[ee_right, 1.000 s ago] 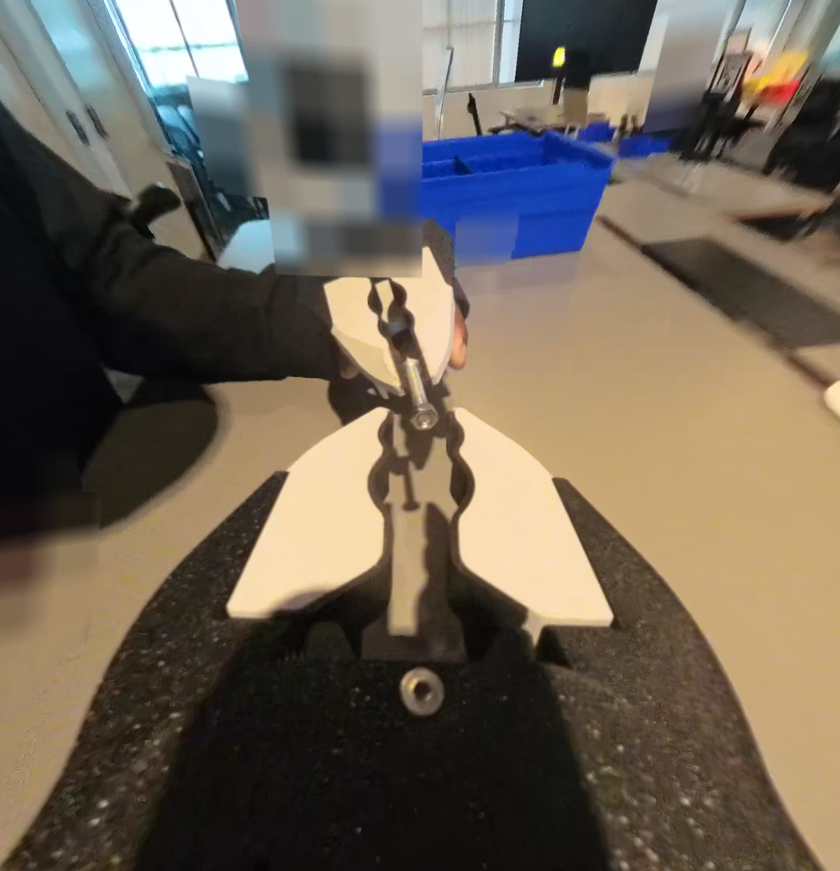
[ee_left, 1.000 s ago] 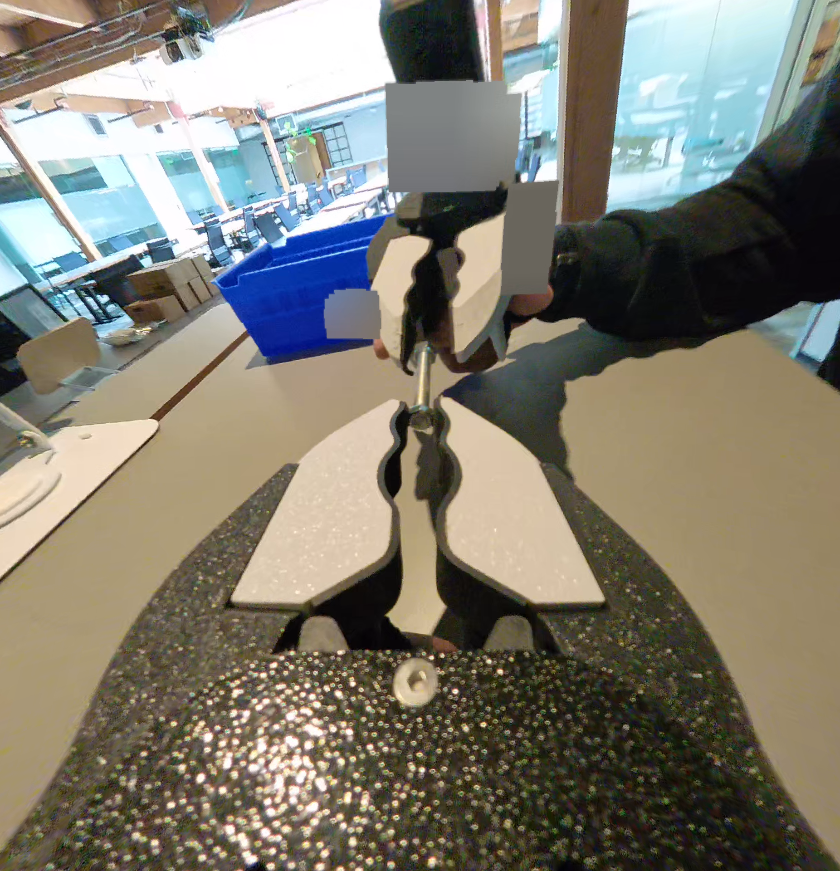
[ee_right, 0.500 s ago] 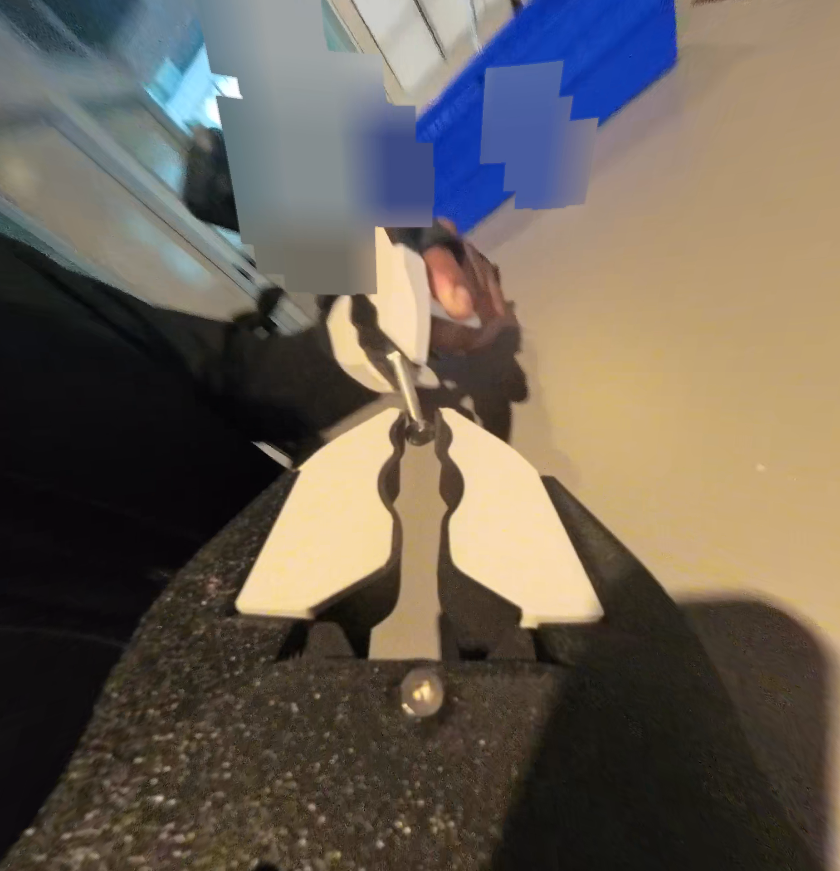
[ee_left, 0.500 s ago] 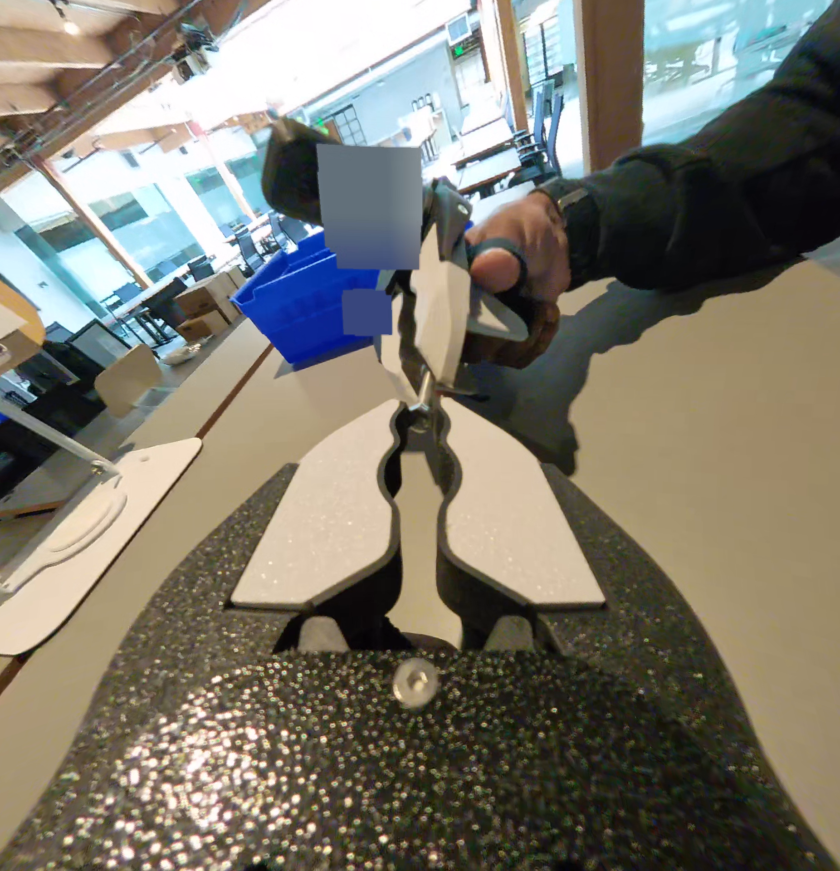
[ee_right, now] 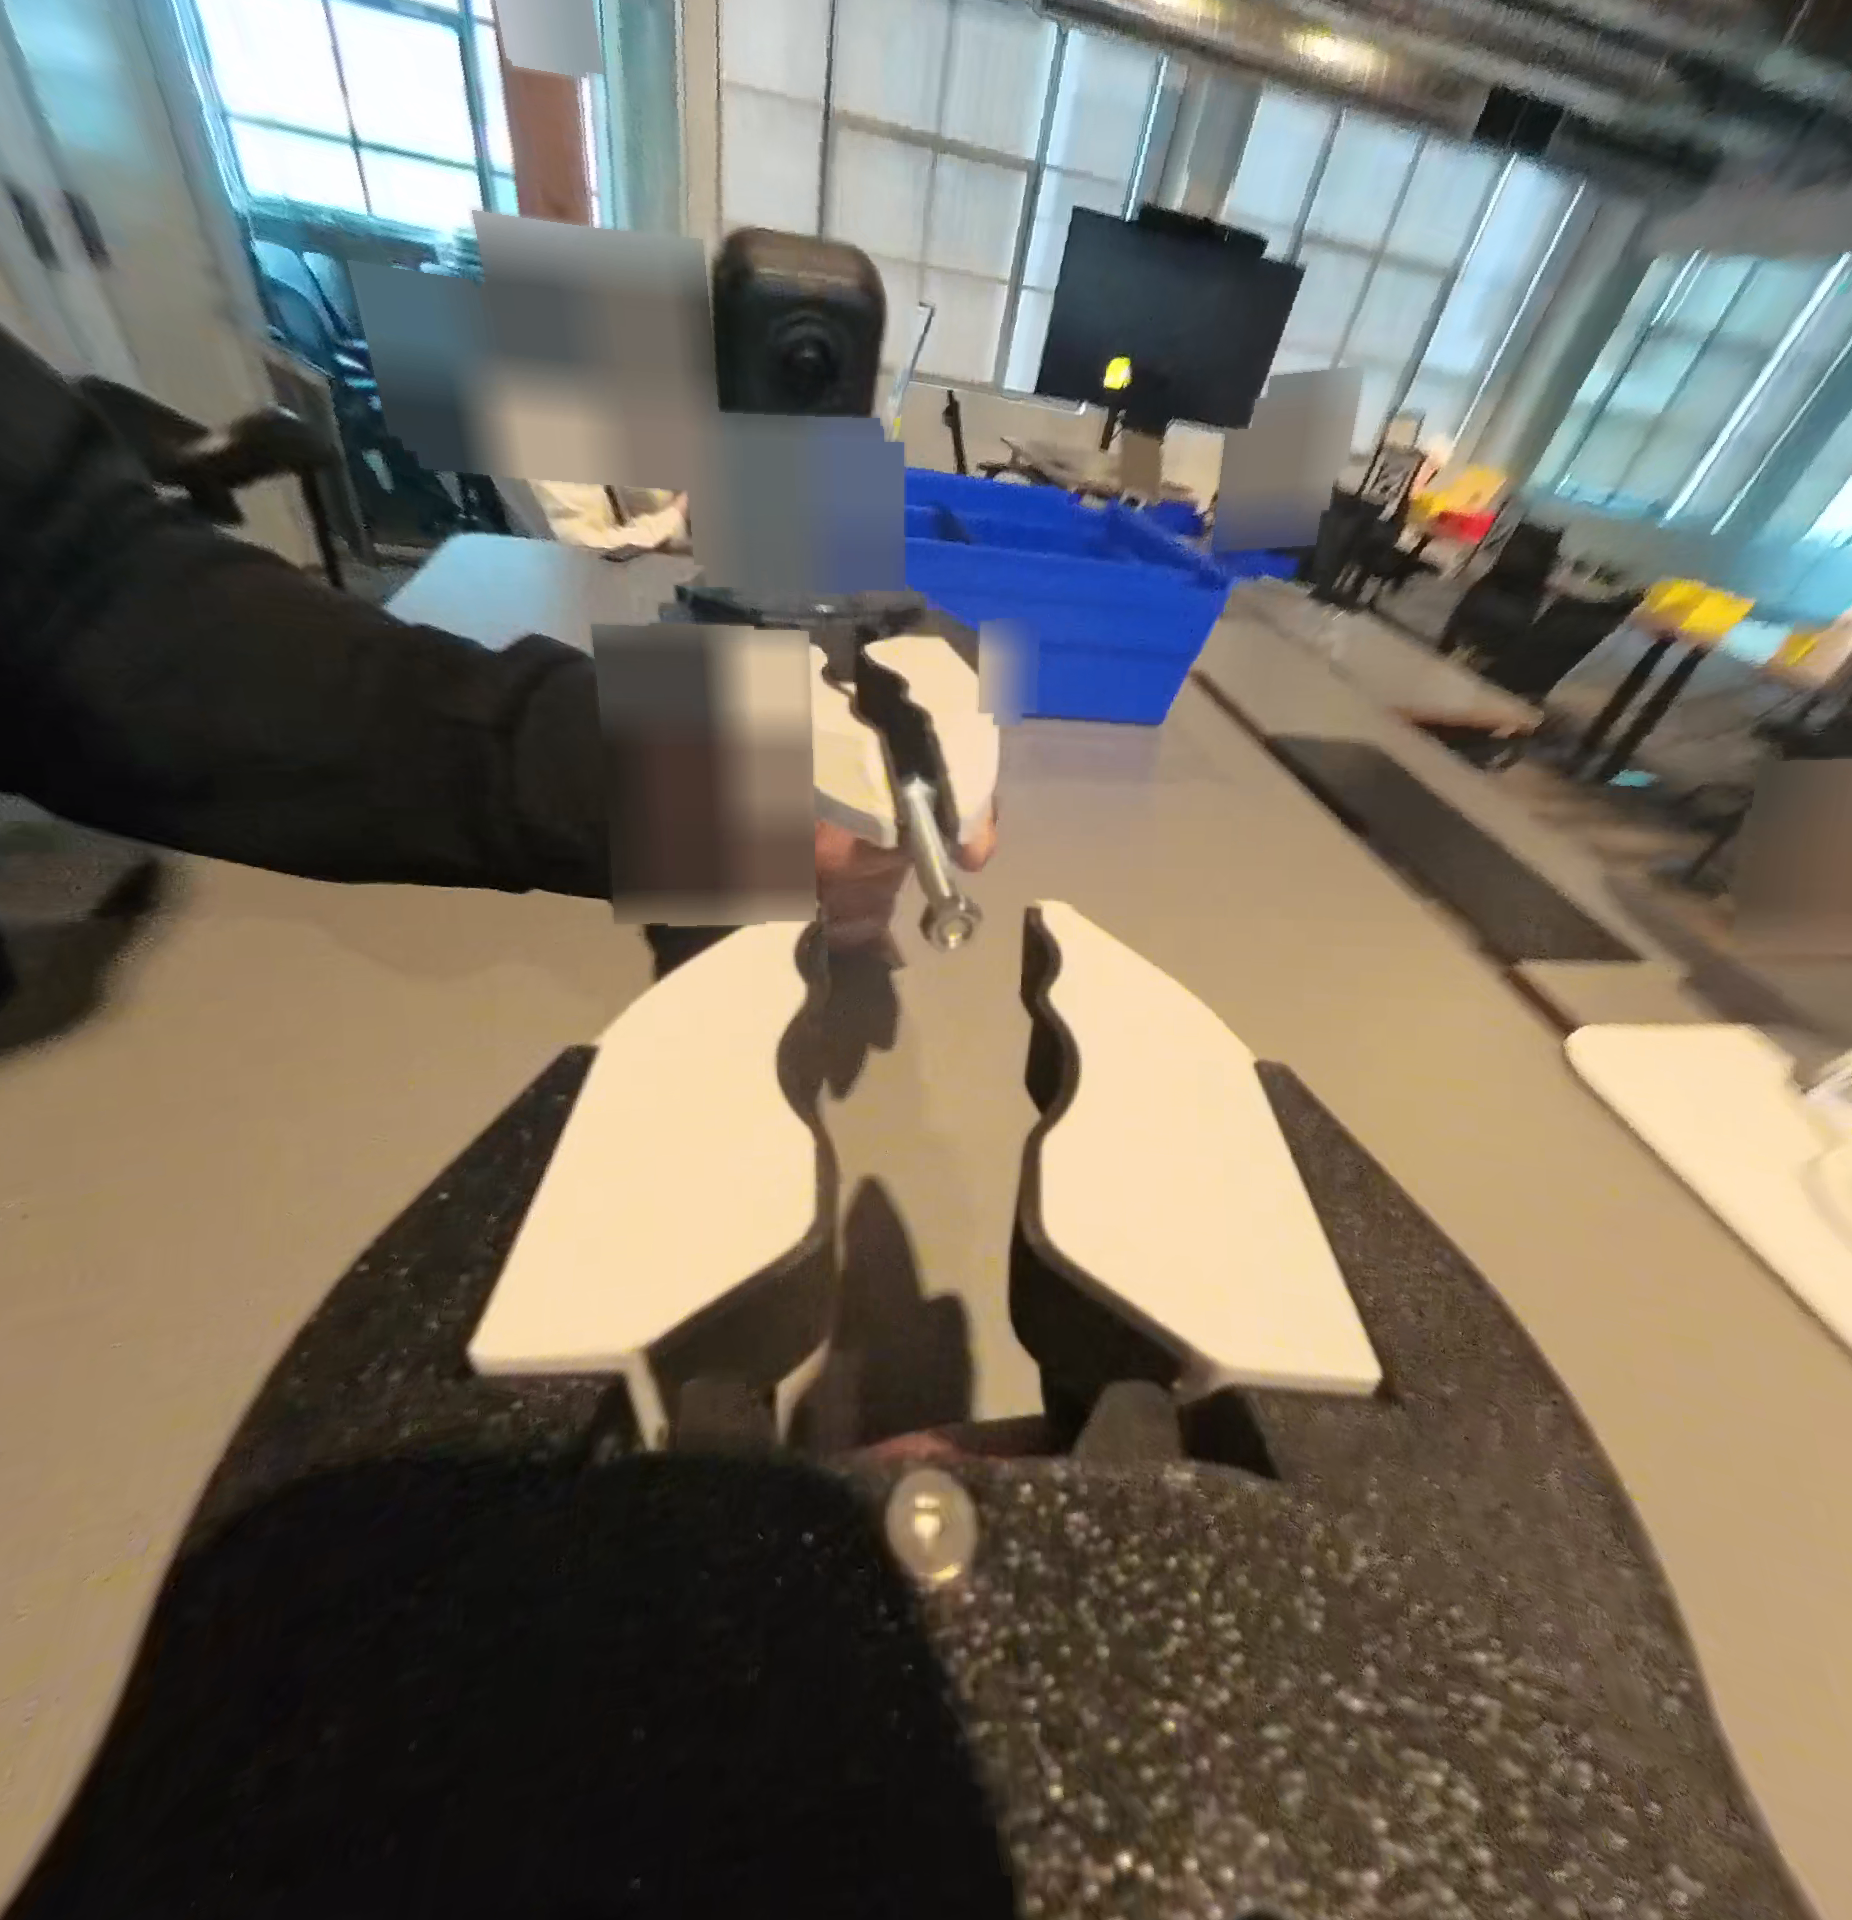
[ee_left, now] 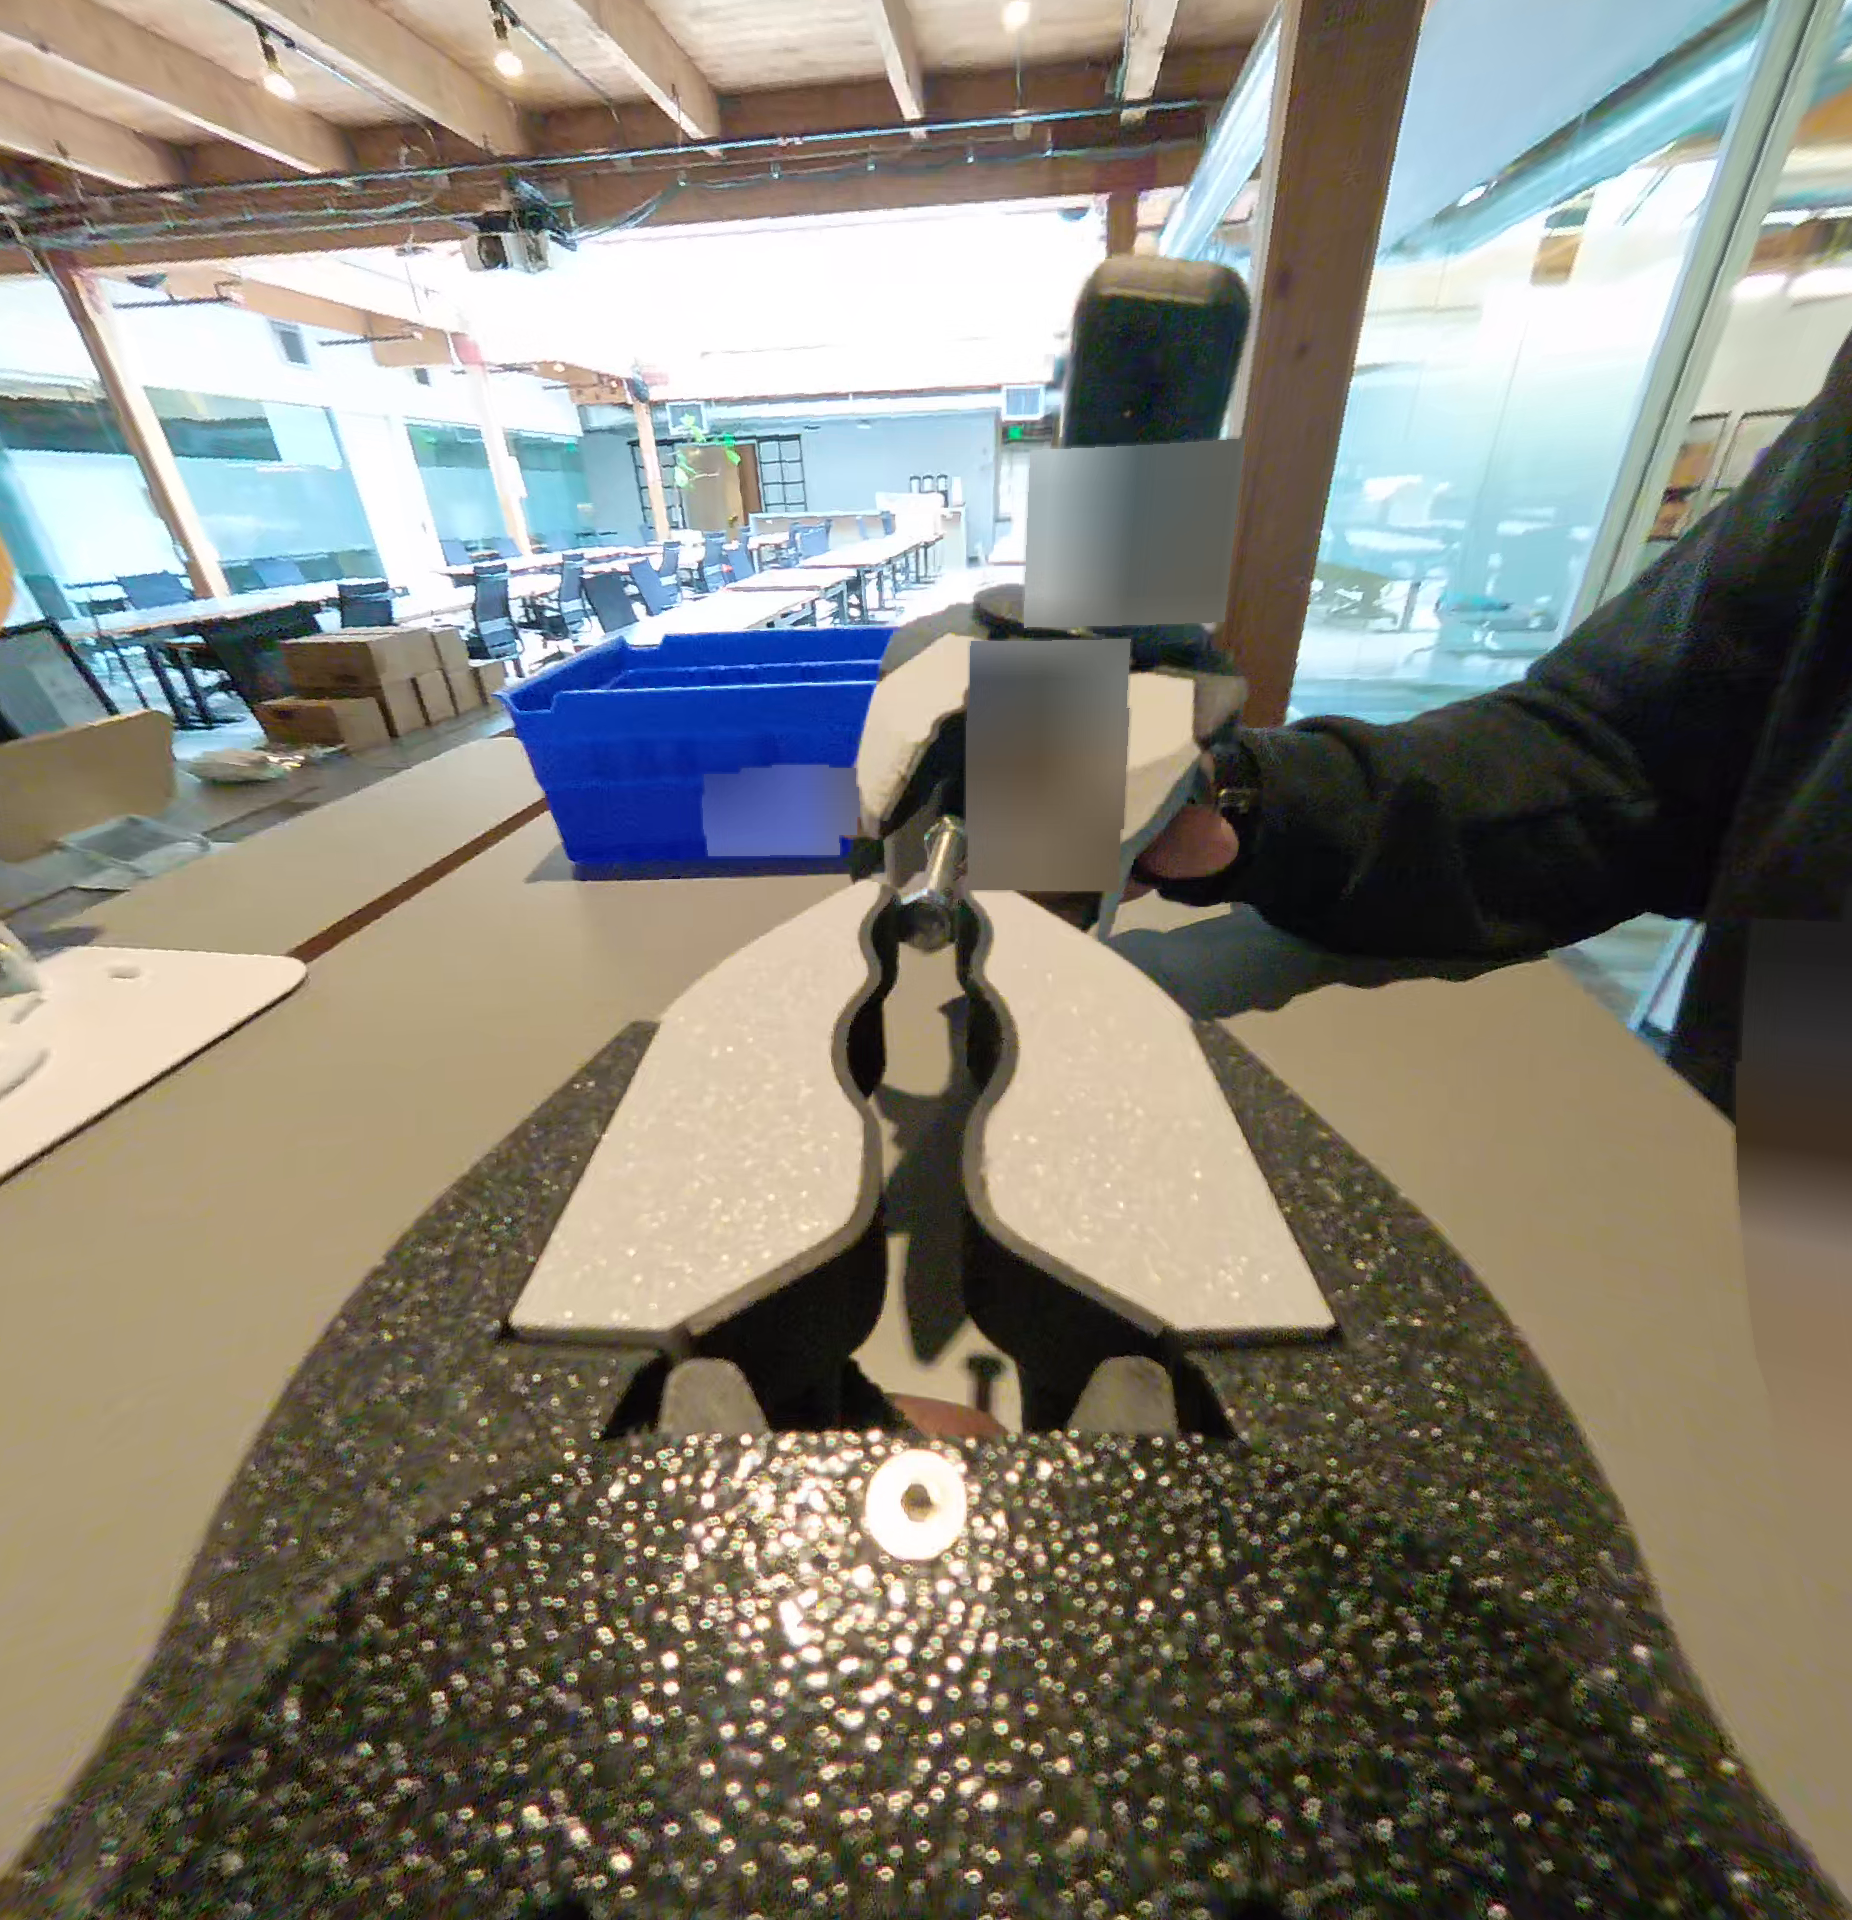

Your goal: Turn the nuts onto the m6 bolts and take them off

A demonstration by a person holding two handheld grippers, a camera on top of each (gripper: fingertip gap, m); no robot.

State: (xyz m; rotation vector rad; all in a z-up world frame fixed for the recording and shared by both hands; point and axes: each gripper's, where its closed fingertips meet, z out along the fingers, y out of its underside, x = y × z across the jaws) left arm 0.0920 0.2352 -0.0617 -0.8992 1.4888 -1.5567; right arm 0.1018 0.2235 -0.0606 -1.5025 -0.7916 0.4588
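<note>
My left gripper [ee_left: 927, 920] is shut on the head end of a silver M6 bolt [ee_left: 943, 847] and holds it in the air above the grey table [ee_left: 330, 1122]. The bolt points away toward the right gripper's fingers [ee_left: 896, 717]. In the right wrist view the bolt [ee_right: 924, 831] sticks out of the left gripper's fingers [ee_right: 963, 717], with a nut [ee_right: 951, 923] at its near end. My right gripper [ee_right: 922, 925] is open. Its jaws stand on either side of the nut without touching it.
A blue bin [ee_left: 693, 727] stands at the back of the table and also shows in the right wrist view [ee_right: 1067, 623]. A white board [ee_left: 101, 1029] lies at the left, seen at the right in the right wrist view [ee_right: 1732, 1143]. A person's dark sleeves [ee_left: 1524, 779] reach in. My two grippers' fingertips are within a few centimetres of each other.
My right gripper was shut on the nut and rolled over; it has now opened and rolled back level. My left gripper still holds the bolt.
</note>
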